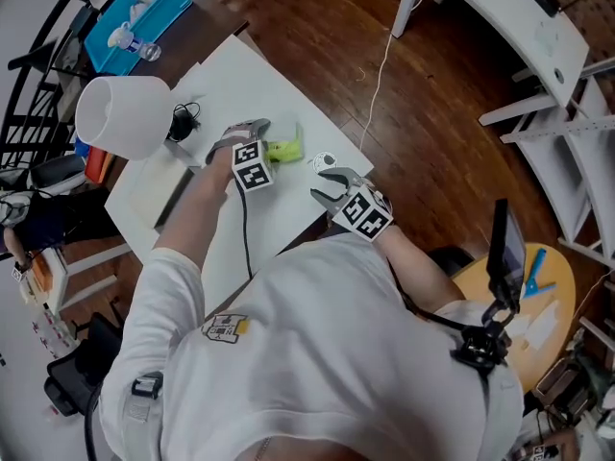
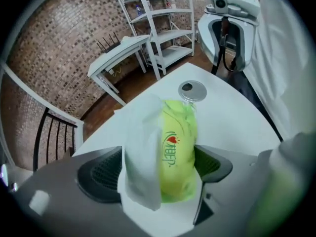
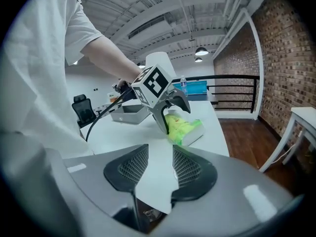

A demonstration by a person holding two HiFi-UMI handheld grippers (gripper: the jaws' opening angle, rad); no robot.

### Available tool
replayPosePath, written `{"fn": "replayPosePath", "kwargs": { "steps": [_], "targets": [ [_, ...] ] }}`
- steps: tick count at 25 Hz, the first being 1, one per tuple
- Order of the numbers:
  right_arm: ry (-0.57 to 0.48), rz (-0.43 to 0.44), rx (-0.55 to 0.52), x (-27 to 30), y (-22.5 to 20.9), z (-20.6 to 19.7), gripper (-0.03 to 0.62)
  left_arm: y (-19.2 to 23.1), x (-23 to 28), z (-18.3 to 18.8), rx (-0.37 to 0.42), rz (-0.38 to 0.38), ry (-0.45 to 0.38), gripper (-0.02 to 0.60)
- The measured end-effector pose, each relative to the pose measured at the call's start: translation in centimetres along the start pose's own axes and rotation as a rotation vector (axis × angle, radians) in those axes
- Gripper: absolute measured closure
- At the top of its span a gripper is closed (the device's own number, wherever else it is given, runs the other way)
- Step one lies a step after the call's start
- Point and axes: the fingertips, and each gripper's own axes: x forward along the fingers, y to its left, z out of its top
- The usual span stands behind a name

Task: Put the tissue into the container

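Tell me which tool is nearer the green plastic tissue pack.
Left. The left tool straddles the green plastic tissue pack, a jaw on either side. The right tool hangs apart from it, empty, over the white table.

Loft-style office: brick wall (image 3: 286, 58), white desks (image 1: 500, 8), office chair (image 3: 84, 110).

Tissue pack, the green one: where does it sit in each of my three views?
Head view: the tissue pack lies on the white table, upper centre, just right of the left gripper.
Left gripper view: dead centre, between that gripper's jaws.
Right gripper view: the pack is at centre, beyond the right gripper, under the left gripper.
Shared landmark: the left gripper straddling the pack.
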Motion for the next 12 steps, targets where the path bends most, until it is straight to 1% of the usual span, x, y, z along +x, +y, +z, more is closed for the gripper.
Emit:
{"fn": "replayPosePath", "kwargs": {
  "steps": [1,3,5,8,12],
  "targets": [
    [0.002,-0.003,-0.001,0.0,-0.5,0.1,0.454,-0.2,0.2,0.1,0.002,-0.021,0.005,0.129],
    [0.003,-0.012,-0.005,0.4,-1.4,0.5,0.459,-0.5,0.4,0.1,0.0,-0.056,0.01,0.189],
    [-0.001,-0.021,-0.005,0.9,-2.3,1.0,0.462,-0.8,0.3,-0.2,-0.009,-0.069,0.013,0.213],
    [0.003,-0.023,-0.003,1.9,-3.5,1.5,0.462,-1.0,-0.1,-0.1,-0.021,-0.063,0.023,0.241],
    [0.024,-0.033,0.0,3.0,-5.0,1.5,0.464,-1.2,-0.4,0.6,-0.055,-0.027,0.028,0.273]
  ]
}}
